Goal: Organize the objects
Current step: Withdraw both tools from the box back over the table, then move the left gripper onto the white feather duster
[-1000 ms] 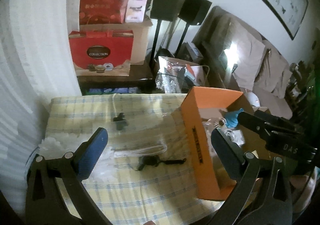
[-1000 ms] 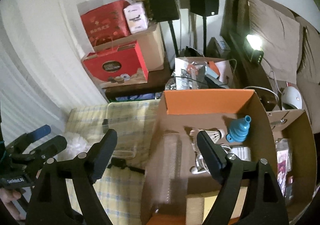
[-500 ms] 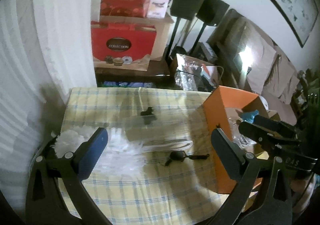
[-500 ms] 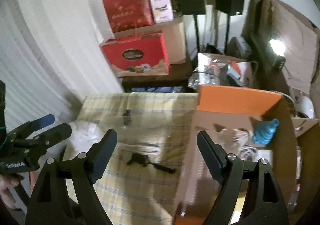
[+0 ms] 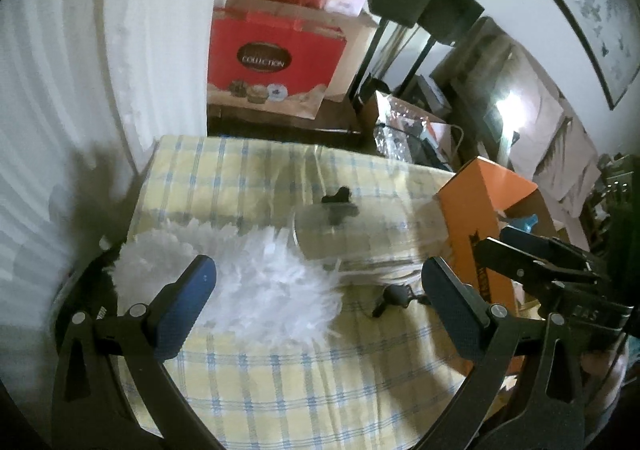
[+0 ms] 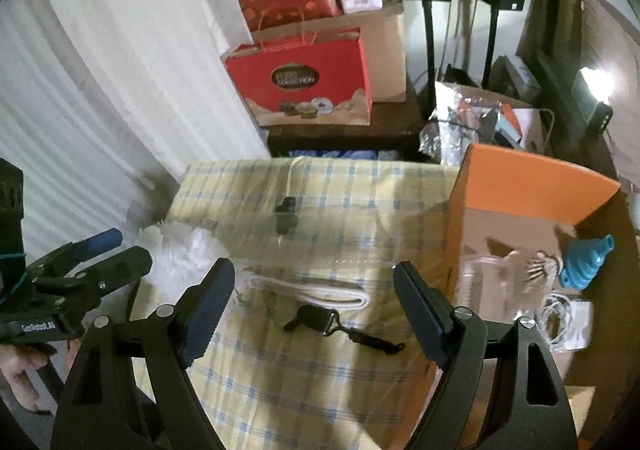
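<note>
The checked yellow-and-blue tablecloth fills the near ground; at its right edge stands the open orange box, and inside it, at the far right, sits a blue funnel beside a shuttlecock and a coil of white cable; on the left of the cloth lies the white feather duster, fluffy head toward the near left; just right of it a clear plastic tube lies on its side, blurred, so its contents are hard to read; nearer, a flat white band stretches across the middle, and just in front of that rests a small black peeler-like tool; a little black clip sits farther back. The left gripper hangs over the duster, jaws spread wide, nothing between them; the right gripper hangs over the band and tool, jaws likewise wide apart and bare. Far behind, a red gift bag stands on a dark stand.
</note>
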The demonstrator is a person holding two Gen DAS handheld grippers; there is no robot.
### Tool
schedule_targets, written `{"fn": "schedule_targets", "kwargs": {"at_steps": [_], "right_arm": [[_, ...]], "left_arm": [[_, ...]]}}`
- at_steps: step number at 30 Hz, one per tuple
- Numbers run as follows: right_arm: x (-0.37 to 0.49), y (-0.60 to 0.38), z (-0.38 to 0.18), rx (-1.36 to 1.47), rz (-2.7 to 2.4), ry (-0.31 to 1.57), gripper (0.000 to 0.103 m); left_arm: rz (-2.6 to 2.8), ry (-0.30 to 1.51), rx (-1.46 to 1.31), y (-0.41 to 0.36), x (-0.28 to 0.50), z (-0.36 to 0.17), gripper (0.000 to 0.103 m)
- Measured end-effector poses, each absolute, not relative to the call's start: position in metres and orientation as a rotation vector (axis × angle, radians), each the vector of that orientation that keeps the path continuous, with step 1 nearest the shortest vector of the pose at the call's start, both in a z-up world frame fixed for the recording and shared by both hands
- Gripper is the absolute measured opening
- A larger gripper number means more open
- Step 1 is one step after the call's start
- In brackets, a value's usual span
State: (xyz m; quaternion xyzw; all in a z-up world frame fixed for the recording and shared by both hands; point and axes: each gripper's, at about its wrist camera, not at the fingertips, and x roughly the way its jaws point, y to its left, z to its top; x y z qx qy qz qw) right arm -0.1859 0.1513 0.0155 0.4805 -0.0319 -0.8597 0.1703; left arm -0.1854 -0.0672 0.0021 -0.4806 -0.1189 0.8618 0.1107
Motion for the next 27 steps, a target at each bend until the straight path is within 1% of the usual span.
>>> {"fn": "schedule_targets", "kwargs": {"at_steps": [3,5,6,8,9,10,13,27], "right_arm": [[-0.187,0.147,0.002,1.401,-2.415,-0.057,0.076],[-0.187,0.143,-0.009,1.431,-2.388,-0.035,0.066],[-0.186,0.141,-0.015,1.448,-2.373,-0.026,0.064],[-0.186,0.139,-0.026,1.473,-2.352,-0.017,0.055],[-0.186,0.138,-0.028,1.478,-2.347,-0.015,0.054],[-0.186,0.138,-0.032,1.484,-2.344,-0.016,0.052],[-0.187,0.138,-0.037,1.496,-2.335,-0.032,0.05],[-0.193,0.133,-0.045,1.51,-2.322,-0.118,0.05]], "left_arm": [[2.524,-0.363,-1.422,-0.072,-0.184,-0.008,0.102],[2.521,-0.363,-1.426,-0.074,-0.183,-0.013,0.102],[2.523,-0.359,-1.426,-0.074,-0.182,-0.015,0.102],[2.526,-0.346,-1.426,-0.076,-0.181,-0.019,0.102],[2.527,-0.343,-1.426,-0.076,-0.18,-0.021,0.102],[2.523,-0.345,-1.427,-0.078,-0.179,-0.023,0.099],[2.508,-0.357,-1.446,-0.082,-0.177,-0.03,0.094],[2.543,-0.377,-1.544,-0.105,-0.178,-0.065,0.093]]}}
